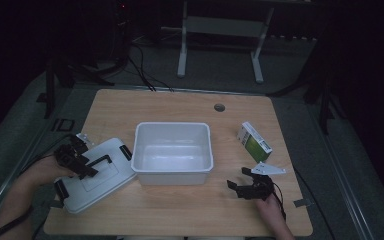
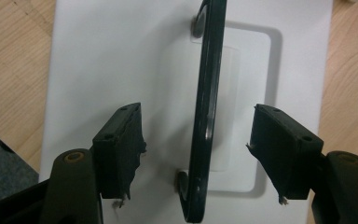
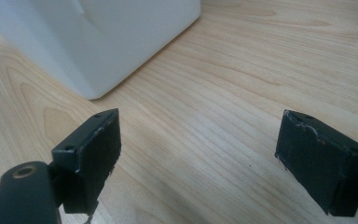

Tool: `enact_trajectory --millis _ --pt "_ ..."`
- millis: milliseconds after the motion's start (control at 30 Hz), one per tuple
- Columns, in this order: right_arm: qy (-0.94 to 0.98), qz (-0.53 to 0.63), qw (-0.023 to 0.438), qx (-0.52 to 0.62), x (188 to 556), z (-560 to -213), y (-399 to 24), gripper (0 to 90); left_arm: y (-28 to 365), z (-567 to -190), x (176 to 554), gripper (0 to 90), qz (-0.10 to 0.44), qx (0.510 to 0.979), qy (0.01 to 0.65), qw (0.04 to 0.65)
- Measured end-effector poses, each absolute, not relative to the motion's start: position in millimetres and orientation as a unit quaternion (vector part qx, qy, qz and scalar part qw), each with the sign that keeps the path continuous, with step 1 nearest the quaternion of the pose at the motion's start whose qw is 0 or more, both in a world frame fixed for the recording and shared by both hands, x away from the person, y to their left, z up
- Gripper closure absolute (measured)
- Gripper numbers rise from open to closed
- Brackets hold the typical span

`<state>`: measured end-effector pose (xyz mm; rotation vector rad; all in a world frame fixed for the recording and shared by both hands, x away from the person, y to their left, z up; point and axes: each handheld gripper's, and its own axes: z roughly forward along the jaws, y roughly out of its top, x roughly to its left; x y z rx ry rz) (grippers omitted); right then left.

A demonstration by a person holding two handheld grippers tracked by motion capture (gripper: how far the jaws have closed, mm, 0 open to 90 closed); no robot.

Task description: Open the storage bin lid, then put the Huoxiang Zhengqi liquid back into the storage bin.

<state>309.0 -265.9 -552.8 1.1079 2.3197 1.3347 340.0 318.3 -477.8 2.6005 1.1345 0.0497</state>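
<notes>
High view, counter: wooden counter (image 1: 180, 107) carrying all items.
High view, lid: white lid (image 1: 97, 175) with a black handle (image 1: 100, 161) lies flat at the left, just beside the tub.
High view, tub: white open tub (image 1: 173, 152) stands at the middle, its inside bare.
High view, box: green and white box (image 1: 254, 141) stands to the right of the tub, well apart from the lid.
High view, left hand-held gripper: left hand-held gripper (image 1: 80, 162) sits over the lid at the handle.
High view, right hand-held gripper: right hand-held gripper (image 1: 241, 185) is low over bare counter, near the tub's front right corner, below the box.

Left gripper view, lid: lid fills the middle of the frame, counter wood at both edges.
Left gripper view, handle: handle (image 2: 207, 107) runs upright between the two jaws.
Left gripper view, grip state: jaws parted to medium width; white gap visible on each side of the handle; neither pad touches it.

Right gripper view, tub: a corner of the tub (image 3: 98, 42) stands at upper left.
Right gripper view, grip state: jaws wide apart, only counter (image 3: 214, 93) between them, nothing held.
</notes>
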Motion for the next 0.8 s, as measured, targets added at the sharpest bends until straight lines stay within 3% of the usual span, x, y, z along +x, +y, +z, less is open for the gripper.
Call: enact_trajectory --millis 333,633,800 --pt "0.786 0.464 0.132 0.386 309.4 -542.2 -271.0 13.7 317.6 -469.9 340.3 34.6 0.024 0.906 0.392 0.155" --pt "0.782 0.483 0.117 0.375 309.6 -499.6 -273.3 11.4 320.9 -468.8 340.1 34.6 0.025 0.906 0.394 0.155" --pt "0.785 0.47 0.151 0.375 316.9 -481.6 -279.3 11.5 320.6 -472.0 338.5 33.2 0.016 0.907 0.39 0.159"
